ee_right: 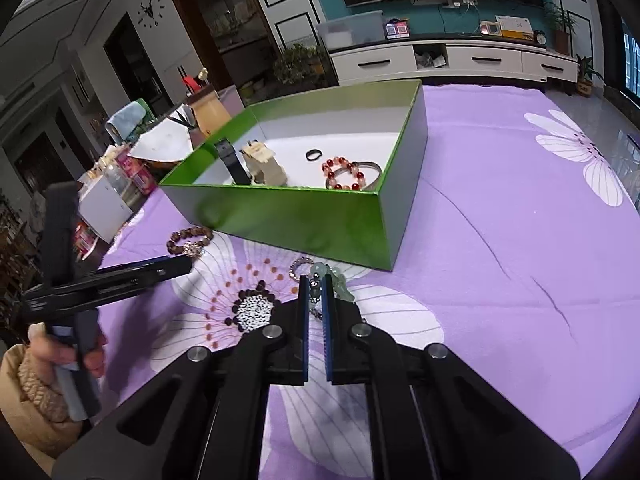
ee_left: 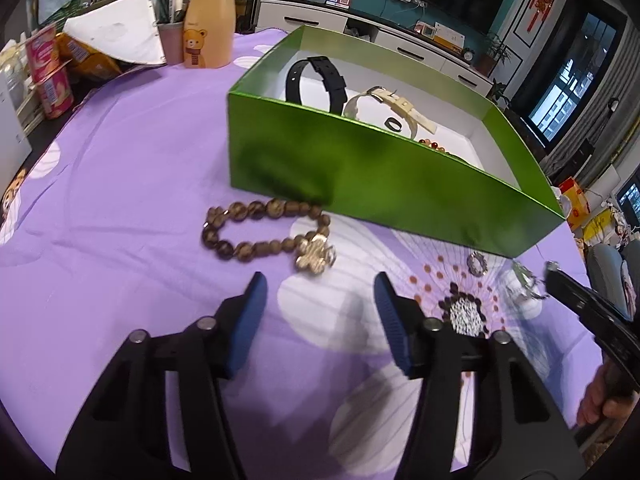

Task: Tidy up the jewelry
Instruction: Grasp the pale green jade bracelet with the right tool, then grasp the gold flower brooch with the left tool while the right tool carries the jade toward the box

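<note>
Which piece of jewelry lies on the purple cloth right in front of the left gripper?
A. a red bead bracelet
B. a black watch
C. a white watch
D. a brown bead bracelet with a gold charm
D: the brown bead bracelet lies on the purple cloth just ahead of the left gripper, outside the green box.

each view looks forward and steeply down along its own gripper's two fingers, close above the purple flowered cloth [ee_left: 120, 184]. the left wrist view faces the green box [ee_left: 360, 176] from its near left corner, with the brown bead bracelet [ee_left: 256, 232] just ahead. the right wrist view faces the same box [ee_right: 304, 220] from further right. both views share the box, the bracelet [ee_right: 190, 240], the cloth's flower centre [ee_left: 464, 316] [ee_right: 254, 310], and the other gripper at one edge.
</note>
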Available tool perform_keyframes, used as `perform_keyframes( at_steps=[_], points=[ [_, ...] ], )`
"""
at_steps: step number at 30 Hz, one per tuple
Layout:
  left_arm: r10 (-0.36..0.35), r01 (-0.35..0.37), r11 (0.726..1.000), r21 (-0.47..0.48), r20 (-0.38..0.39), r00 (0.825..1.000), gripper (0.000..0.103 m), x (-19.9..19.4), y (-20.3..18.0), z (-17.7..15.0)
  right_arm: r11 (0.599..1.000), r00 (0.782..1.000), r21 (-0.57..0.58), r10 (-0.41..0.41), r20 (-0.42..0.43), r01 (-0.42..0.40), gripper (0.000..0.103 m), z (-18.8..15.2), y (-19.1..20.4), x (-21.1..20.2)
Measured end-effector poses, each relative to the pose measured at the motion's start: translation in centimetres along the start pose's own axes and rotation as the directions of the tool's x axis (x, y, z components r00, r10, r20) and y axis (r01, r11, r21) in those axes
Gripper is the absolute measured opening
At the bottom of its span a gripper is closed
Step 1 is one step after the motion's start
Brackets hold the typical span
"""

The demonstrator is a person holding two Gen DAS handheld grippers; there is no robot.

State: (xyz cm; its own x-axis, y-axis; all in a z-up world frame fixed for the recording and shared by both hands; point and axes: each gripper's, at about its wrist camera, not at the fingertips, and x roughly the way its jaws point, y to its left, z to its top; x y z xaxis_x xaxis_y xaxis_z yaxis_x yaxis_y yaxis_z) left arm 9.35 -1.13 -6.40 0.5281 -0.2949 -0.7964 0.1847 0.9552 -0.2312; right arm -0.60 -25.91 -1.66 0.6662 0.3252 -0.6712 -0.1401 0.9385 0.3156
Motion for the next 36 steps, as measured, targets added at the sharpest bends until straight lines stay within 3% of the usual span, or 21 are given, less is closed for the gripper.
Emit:
perform_keyframes(
  at_steps=[7,13,15,26,36],
  points=[
    [0.033,-0.033,0.998,0.046,0.008,0.999,0.046,1.2,-1.3,0.6,1.0,1.0,0.003,0.019,0.013,-0.019,0.005,0.2,0.2,-0.5],
    [0.066,-0.068,0.996,0.062,0.03,0.997,0.03,1.6,-1.3,0.9,1.0,0.999,-0.002,0.027,0.019,-0.027,0.005,0.1,0.5,-0.6],
    [0.078,-0.08,0.995,0.063,0.037,0.996,0.02,1.7,-1.1,1.1,1.0,0.999,-0.001,0.028,0.019,-0.028,0.005,0.1,0.5,-0.6],
    [0.037,-0.038,0.997,0.061,0.016,0.999,0.019,0.7,-1.3,-0.1,1.0,0.999,-0.001,0.024,0.023,-0.024,0.005,0.0,0.5,-1.0],
    [-0.024,0.024,1.0,0.015,0.041,0.999,0.019,-3.6,0.0,-1.4,0.999,0.998,-0.013,0.03,0.052,-0.029,0.005,0.5,1.2,-2.6]
  ],
)
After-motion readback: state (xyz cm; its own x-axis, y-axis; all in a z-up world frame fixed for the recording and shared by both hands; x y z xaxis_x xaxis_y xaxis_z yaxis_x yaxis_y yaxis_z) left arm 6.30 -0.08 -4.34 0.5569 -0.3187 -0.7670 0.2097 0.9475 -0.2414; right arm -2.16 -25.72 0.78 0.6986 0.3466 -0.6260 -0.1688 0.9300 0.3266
